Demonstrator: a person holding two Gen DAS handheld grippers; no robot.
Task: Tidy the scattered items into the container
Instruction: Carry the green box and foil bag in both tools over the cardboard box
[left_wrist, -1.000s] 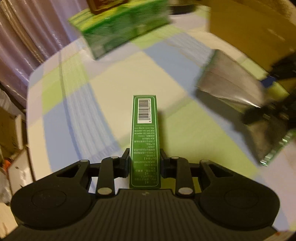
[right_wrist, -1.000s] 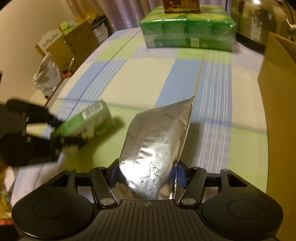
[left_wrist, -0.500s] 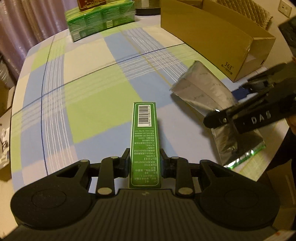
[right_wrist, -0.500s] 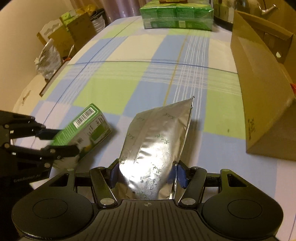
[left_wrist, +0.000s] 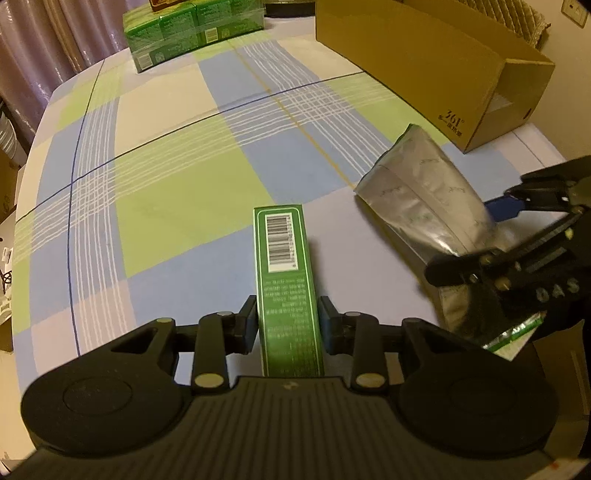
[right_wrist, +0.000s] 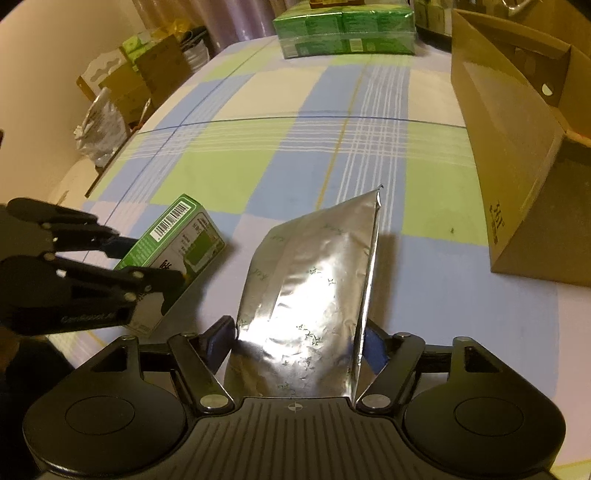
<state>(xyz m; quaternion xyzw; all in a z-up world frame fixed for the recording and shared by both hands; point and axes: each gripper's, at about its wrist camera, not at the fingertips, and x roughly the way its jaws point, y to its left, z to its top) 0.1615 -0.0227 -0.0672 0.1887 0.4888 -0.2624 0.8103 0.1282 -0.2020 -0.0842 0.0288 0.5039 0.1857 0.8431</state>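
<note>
- Left gripper: fingers clamped on the near end of a narrow green box, barcode face up, box held above the checked tablecloth.
- Right gripper: fingers pressed against both sides of a silver foil pouch, pouch pointing away toward the far side.
- Box and pouch sit side by side, apart, over the near edge of the table; box on the left.
- Cardboard container: open-topped, at the far right on the cloth, well apart from both held items.
- Wrapped green pack: far end of the table.
</note>
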